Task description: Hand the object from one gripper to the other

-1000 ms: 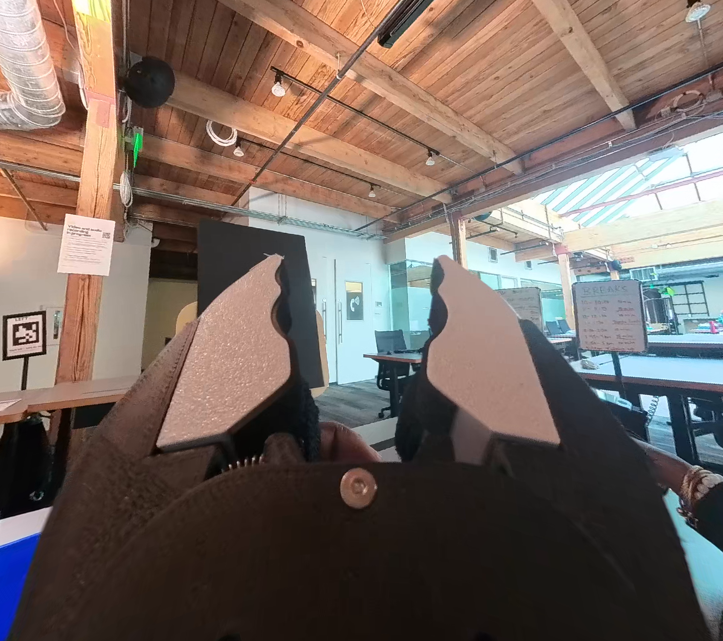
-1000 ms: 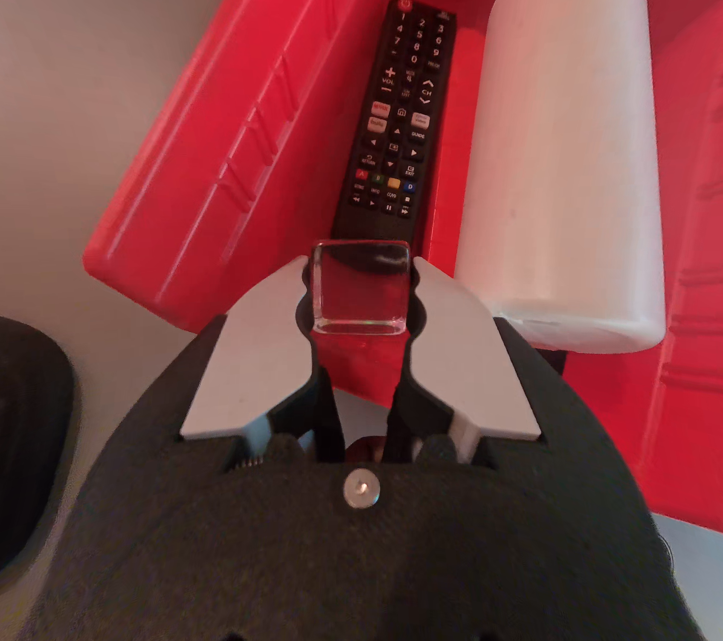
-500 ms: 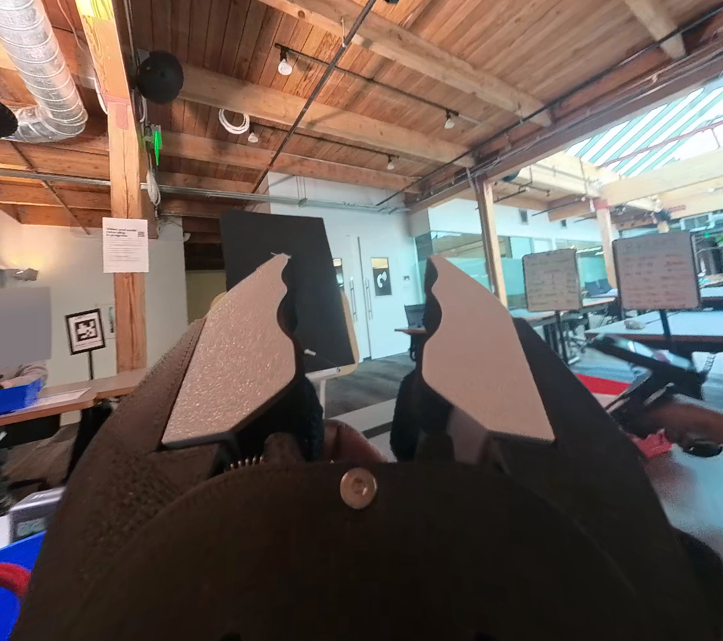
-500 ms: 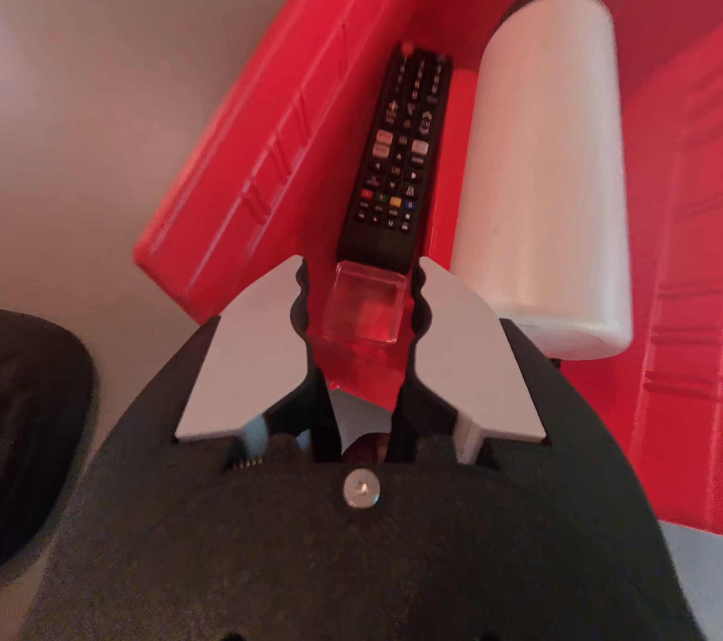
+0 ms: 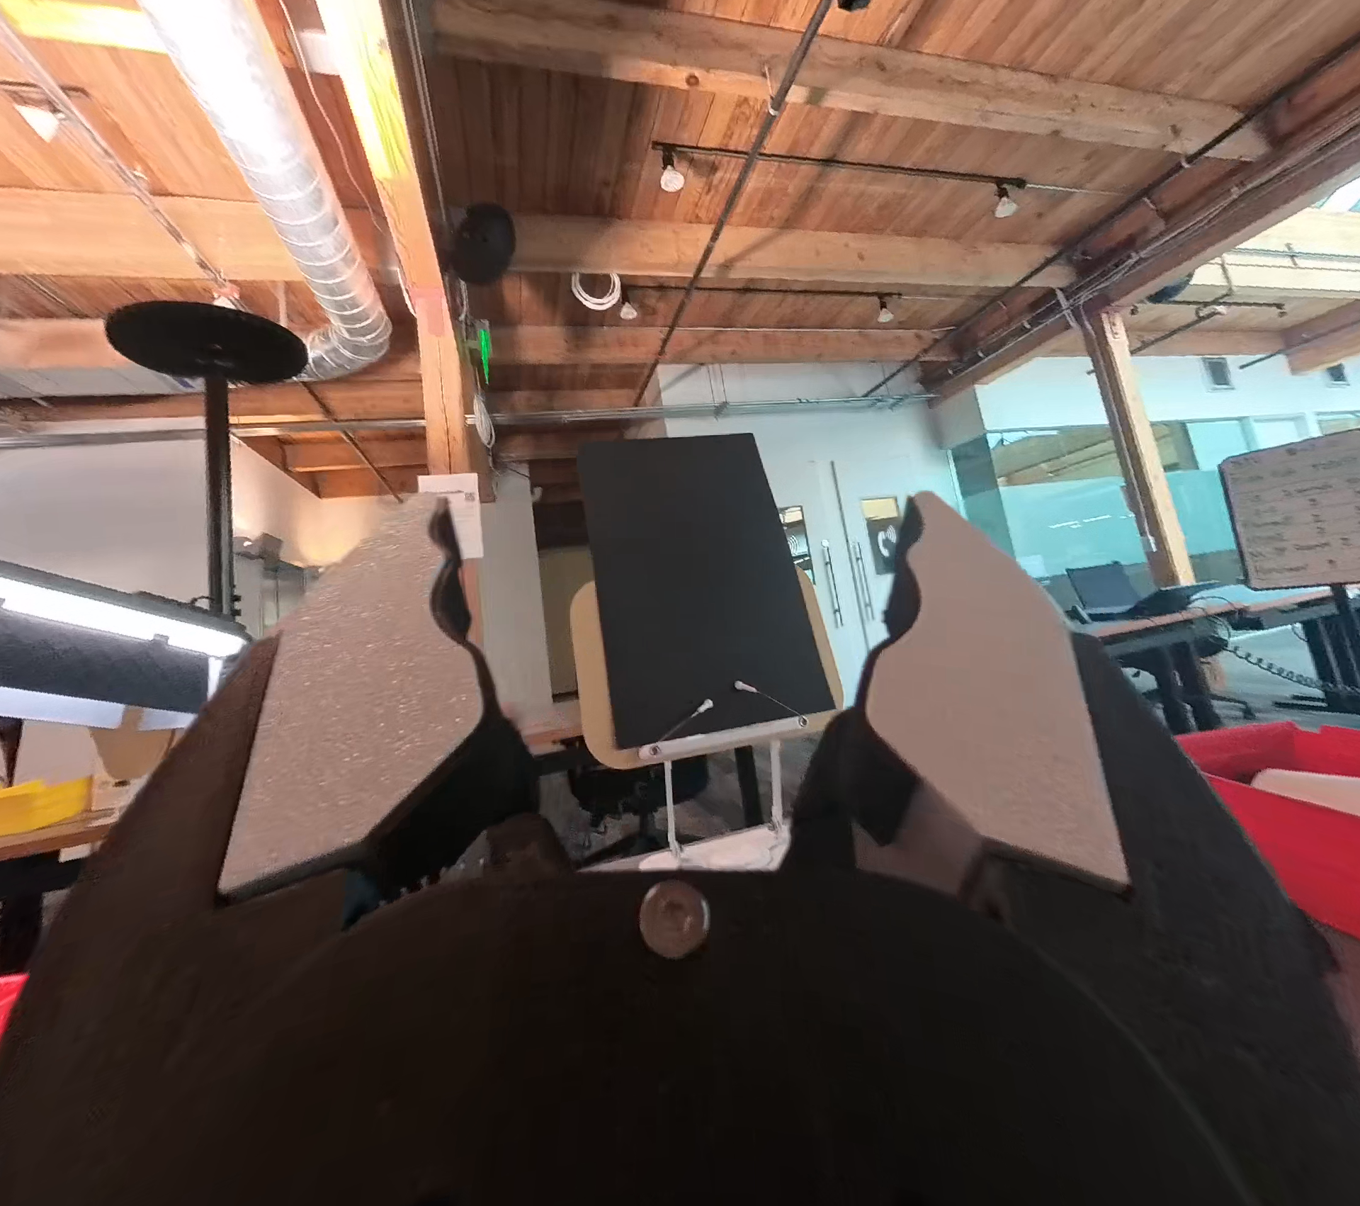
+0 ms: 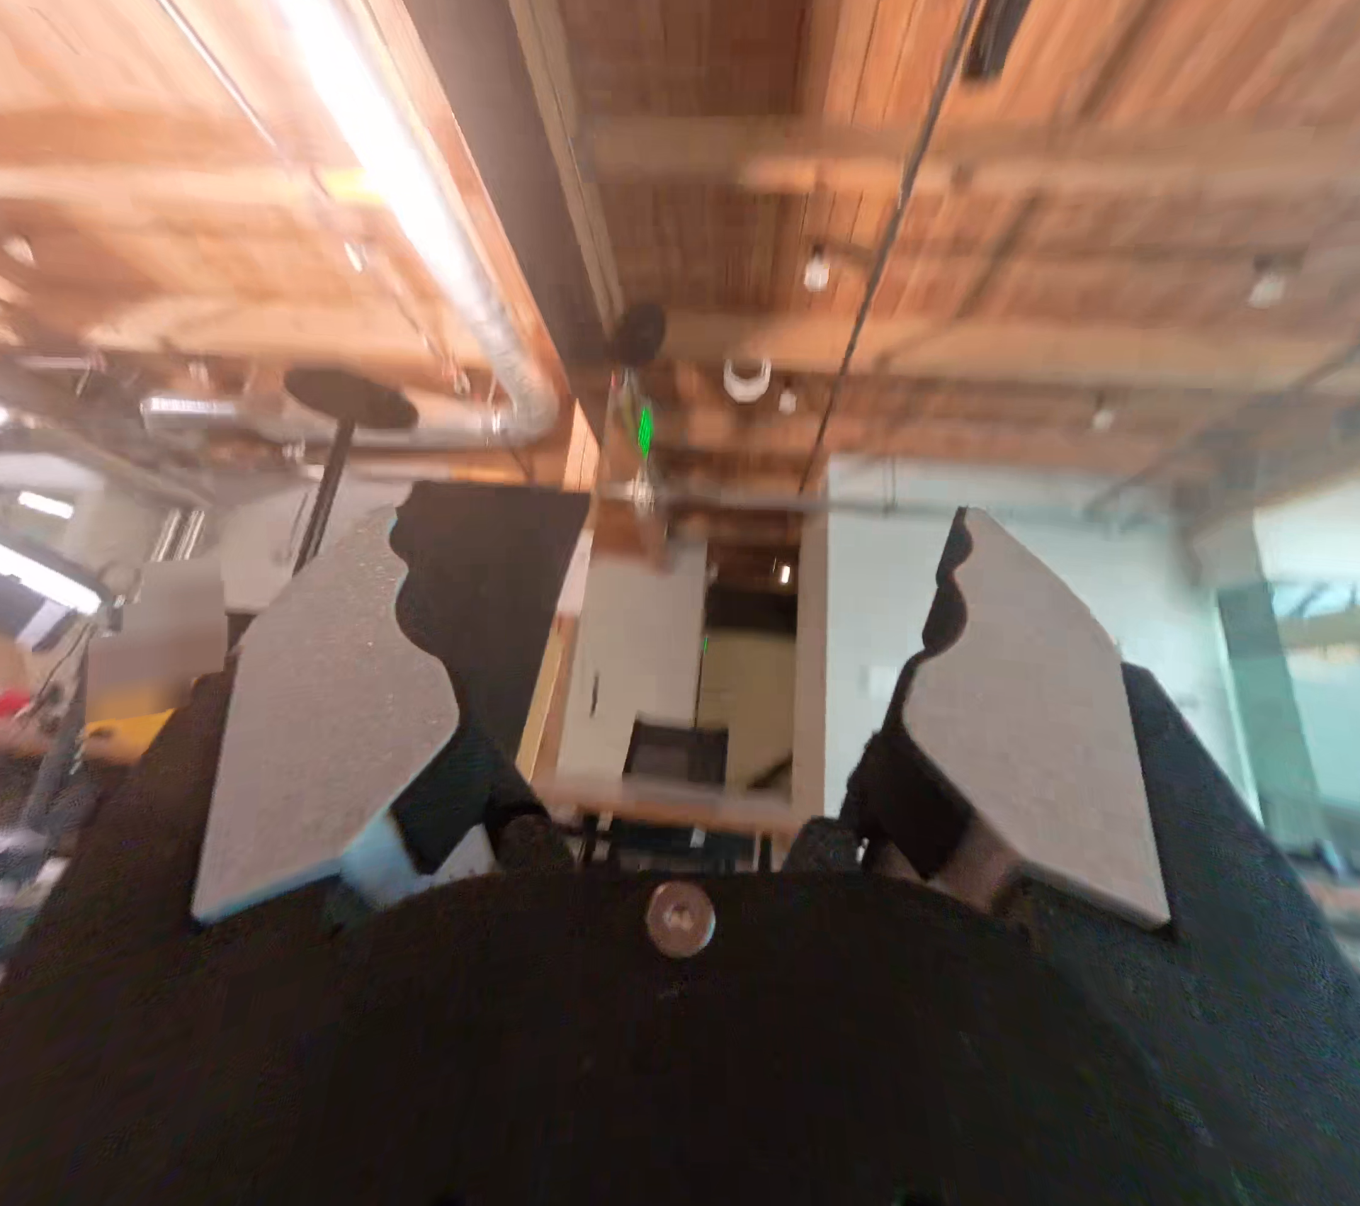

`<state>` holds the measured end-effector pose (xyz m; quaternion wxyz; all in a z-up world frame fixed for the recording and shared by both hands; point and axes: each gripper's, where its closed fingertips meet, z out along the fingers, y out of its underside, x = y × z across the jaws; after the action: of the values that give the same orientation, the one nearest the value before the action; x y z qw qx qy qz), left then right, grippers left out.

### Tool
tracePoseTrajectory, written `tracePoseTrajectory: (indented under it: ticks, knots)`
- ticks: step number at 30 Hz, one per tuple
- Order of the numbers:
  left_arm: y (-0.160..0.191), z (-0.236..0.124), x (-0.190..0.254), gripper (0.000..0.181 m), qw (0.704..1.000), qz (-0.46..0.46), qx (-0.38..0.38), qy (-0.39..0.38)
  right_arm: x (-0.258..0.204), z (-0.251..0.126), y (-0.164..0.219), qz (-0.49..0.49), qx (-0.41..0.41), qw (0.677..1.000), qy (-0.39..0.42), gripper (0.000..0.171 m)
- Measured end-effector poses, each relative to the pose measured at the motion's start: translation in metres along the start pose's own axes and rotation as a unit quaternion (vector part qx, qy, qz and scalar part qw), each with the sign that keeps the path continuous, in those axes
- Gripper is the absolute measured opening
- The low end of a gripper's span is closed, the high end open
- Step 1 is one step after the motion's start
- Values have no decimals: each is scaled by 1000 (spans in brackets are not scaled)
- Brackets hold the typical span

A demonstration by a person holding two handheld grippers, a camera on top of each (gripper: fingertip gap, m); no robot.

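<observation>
My left gripper [image 5: 677, 512] is open and empty, tilted up at the wooden ceiling and the room. My right gripper [image 6: 673, 519] is open wide and empty, also tilted up at the ceiling; its view is blurred by motion. The clear cube that the right gripper held earlier is in neither view now. A corner of the red bin [image 5: 1266, 795] shows at the right edge of the left wrist view, with a bit of the white cylinder [image 5: 1310, 791] inside it.
A black panel on a white stand [image 5: 699, 589] stands straight ahead of the left gripper and shows blurred in the right wrist view [image 6: 493, 574]. A black lamp on a pole [image 5: 210, 361] rises at the left. Desks and a whiteboard [image 5: 1295, 530] are at the far right.
The right gripper let go of the clear cube over the red bin, opened wide and swung up from the bin to face the ceiling. The left gripper opened wider and turned left and up.
</observation>
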<state>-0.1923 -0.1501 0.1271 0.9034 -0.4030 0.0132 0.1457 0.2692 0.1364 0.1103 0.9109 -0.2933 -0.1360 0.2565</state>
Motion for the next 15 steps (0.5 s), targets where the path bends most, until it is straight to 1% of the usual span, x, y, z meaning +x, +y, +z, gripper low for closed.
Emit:
tracePoseTrajectory:
  ticks: [3,5,8,10,11,12,13,14,15]
  knots:
    - [-11,-1,-2,133,999,-1,35,-4,-6,-13,-52,-60,108,992,11,143]
    - [-16,-2,-7,145,998,0,54,-21,-17,-28,-82,-140,180,974,18,146]
    - [-25,-8,-17,145,996,11,79,-45,-39,-38,-104,-241,217,946,18,146]
    - [-24,-10,-28,144,994,37,70,-71,-48,-40,-112,-279,221,934,27,115]
    - [-21,-12,-34,138,993,54,60,-85,-51,-41,-115,-296,218,929,34,100]
    - [-18,-14,-41,126,992,72,48,-96,-49,-42,-115,-313,206,925,53,84]
    - [-14,-16,-47,109,990,90,35,-102,-46,-45,-116,-328,195,921,77,40]
    - [-11,-20,-52,76,989,109,22,-101,-45,-48,-120,-338,196,916,92,2]
    - [-8,-23,-58,20,987,122,13,-104,-50,-50,-122,-333,203,917,78,0]
